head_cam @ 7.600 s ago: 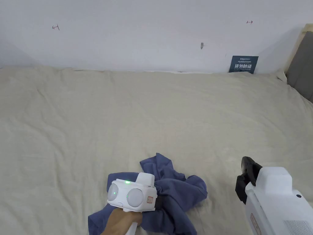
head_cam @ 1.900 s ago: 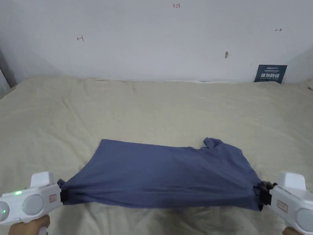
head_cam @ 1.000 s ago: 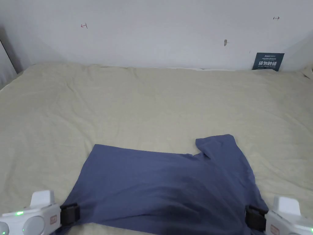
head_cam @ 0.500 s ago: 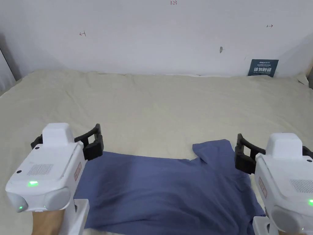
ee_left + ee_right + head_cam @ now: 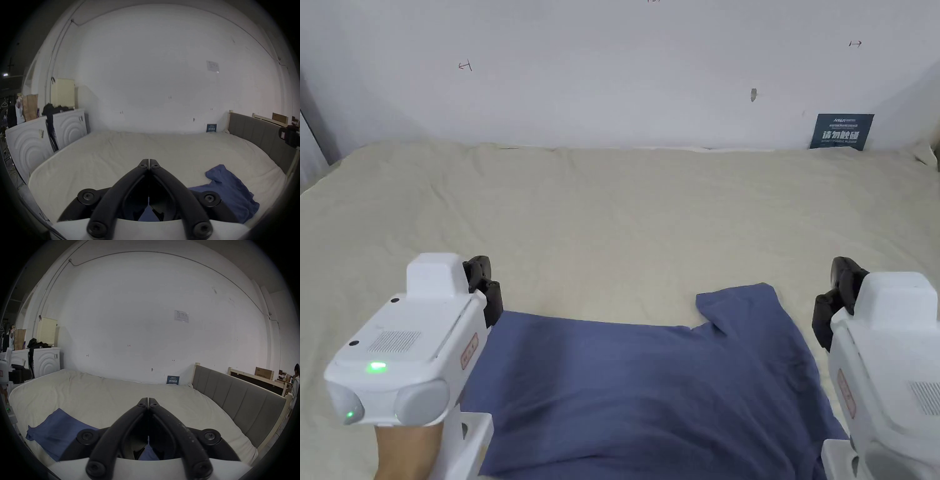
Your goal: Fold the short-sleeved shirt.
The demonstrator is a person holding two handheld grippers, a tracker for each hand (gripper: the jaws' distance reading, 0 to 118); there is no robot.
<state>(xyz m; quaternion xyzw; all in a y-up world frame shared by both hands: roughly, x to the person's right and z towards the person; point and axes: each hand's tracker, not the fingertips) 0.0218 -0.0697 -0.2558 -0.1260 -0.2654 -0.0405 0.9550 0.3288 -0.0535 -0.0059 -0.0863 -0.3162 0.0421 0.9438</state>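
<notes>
Shirt (image 5: 650, 387) is lying spread flat on the bed (image 5: 625, 212) while I am holding my left gripper (image 5: 484, 284) and right gripper (image 5: 839, 294) clenched empty above its far corners, judging a symmetric, low regrasp best.

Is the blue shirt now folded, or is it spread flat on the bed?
Spread flat, not folded. The shirt lies open as one layer on the bed, one sleeve sticking out at the far edge.
</notes>
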